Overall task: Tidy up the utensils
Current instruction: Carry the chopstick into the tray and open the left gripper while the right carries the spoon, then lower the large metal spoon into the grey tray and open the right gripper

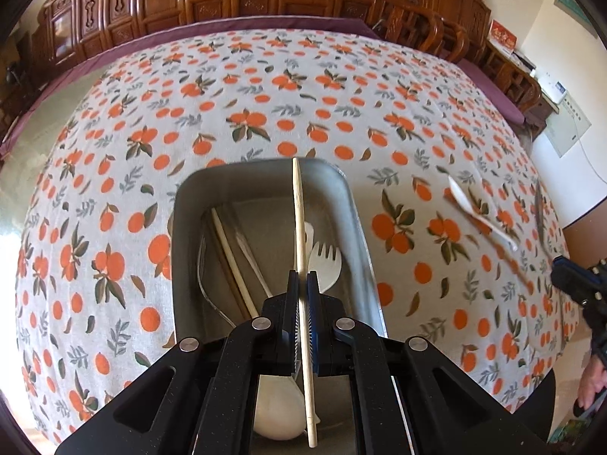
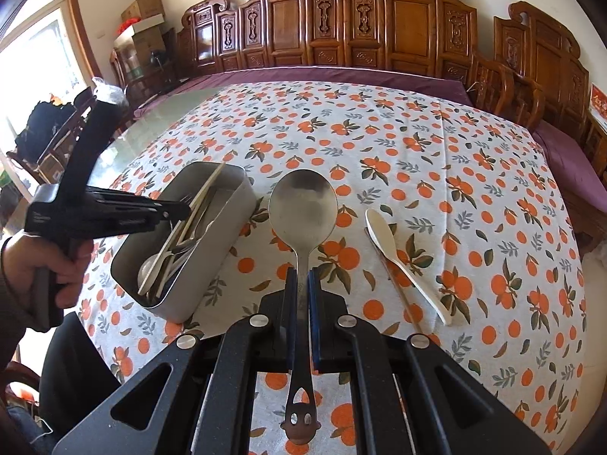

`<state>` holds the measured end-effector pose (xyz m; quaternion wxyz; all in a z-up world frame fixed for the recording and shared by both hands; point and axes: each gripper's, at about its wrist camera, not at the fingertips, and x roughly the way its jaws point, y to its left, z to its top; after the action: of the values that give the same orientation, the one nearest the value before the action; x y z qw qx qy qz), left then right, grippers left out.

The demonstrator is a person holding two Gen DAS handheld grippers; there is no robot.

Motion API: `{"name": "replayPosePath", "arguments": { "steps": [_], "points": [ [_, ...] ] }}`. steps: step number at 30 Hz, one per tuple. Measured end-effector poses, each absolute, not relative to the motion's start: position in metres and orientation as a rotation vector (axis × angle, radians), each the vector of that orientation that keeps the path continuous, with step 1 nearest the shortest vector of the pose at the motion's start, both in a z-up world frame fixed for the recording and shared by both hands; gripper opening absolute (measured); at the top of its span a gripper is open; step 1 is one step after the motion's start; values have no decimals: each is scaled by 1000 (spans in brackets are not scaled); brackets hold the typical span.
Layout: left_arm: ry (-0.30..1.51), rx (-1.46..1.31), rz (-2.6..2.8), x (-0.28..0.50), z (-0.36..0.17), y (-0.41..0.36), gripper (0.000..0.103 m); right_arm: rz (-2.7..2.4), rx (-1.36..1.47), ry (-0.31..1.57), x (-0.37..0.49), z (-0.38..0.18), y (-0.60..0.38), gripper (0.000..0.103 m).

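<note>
My left gripper (image 1: 302, 275) is shut on a pale wooden chopstick (image 1: 299, 208), held lengthwise above an open metal box (image 1: 182, 227). Inside the box lie a white fork (image 1: 324, 265), a white spoon (image 1: 273, 417) and other chopsticks (image 1: 231, 254). My right gripper (image 2: 302, 271) is shut on the handle of a metal spoon (image 2: 303, 204), held above the tablecloth to the right of the metal box (image 2: 212, 261). In the right wrist view the left gripper (image 2: 178, 210) holds the chopstick (image 2: 206, 187) over the box. A white spoon (image 2: 402, 265) lies on the cloth beside a thin chopstick (image 2: 398, 288).
The table has a white cloth with an orange-fruit print (image 2: 417, 144) over a purple cover (image 2: 341, 74). Carved wooden chairs (image 2: 398, 26) line the far and right sides. A person's hand (image 2: 57, 265) grips the left tool. Cardboard boxes (image 2: 144, 11) stand at the back left.
</note>
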<state>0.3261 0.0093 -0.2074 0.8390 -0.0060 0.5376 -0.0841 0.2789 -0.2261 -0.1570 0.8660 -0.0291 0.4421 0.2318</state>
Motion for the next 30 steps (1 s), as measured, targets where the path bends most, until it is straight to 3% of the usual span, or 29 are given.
{"name": "replayPosePath", "arguments": {
  "steps": [9,13,30],
  "points": [
    [1155,-16,-179,323,-215,12,4,514,-75,917,283,-152,-207,7],
    [1131,-31,-173,315,-204,21,16,534,-79,913,284,-149,-191,7],
    [1026,-58,-111,278,-156,89,16,627,-42,949,296,-156,-103,7]
  ]
}}
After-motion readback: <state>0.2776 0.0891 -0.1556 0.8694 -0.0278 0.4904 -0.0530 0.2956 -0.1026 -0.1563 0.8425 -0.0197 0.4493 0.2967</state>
